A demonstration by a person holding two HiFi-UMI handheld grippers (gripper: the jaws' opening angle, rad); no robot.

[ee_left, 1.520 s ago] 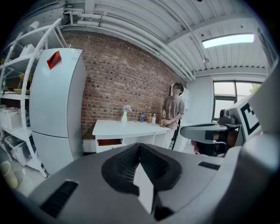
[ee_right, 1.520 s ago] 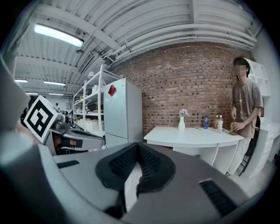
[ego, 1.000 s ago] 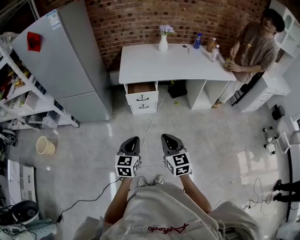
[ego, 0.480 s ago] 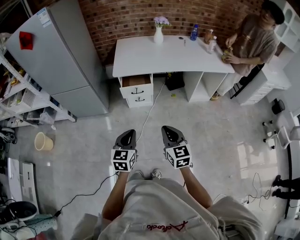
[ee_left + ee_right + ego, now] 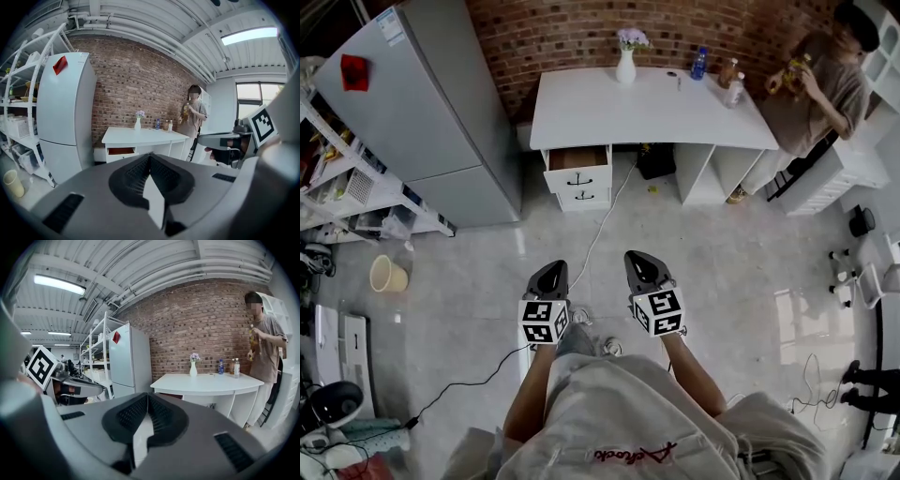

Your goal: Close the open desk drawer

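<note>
Drawer [image 5: 577, 157] at the top left of the white desk [image 5: 647, 112] stands pulled out, and its brown inside shows. A second drawer [image 5: 581, 198] just below it is closed. The desk stands against the brick wall [image 5: 562, 37], well apart from both grippers, with grey floor [image 5: 722, 262] between them.

The left gripper [image 5: 554, 267] and the right gripper [image 5: 636, 255] are held side by side above the floor, in front of the person's body, and both point toward the desk. Each one has its jaws pressed together with nothing between them (in each gripper's own view the two dark pads meet in one line).

On the desk top a white vase [image 5: 626, 67] with flowers stands near the wall, and some bottles [image 5: 698, 64] stand to the right of it. A grey fridge [image 5: 412, 103] stands left of the desk. A white cable [image 5: 602, 232] runs over the floor from the desk toward the grippers. Another person [image 5: 825, 89] stands at the right end of the desk with a hand lifted.
</note>
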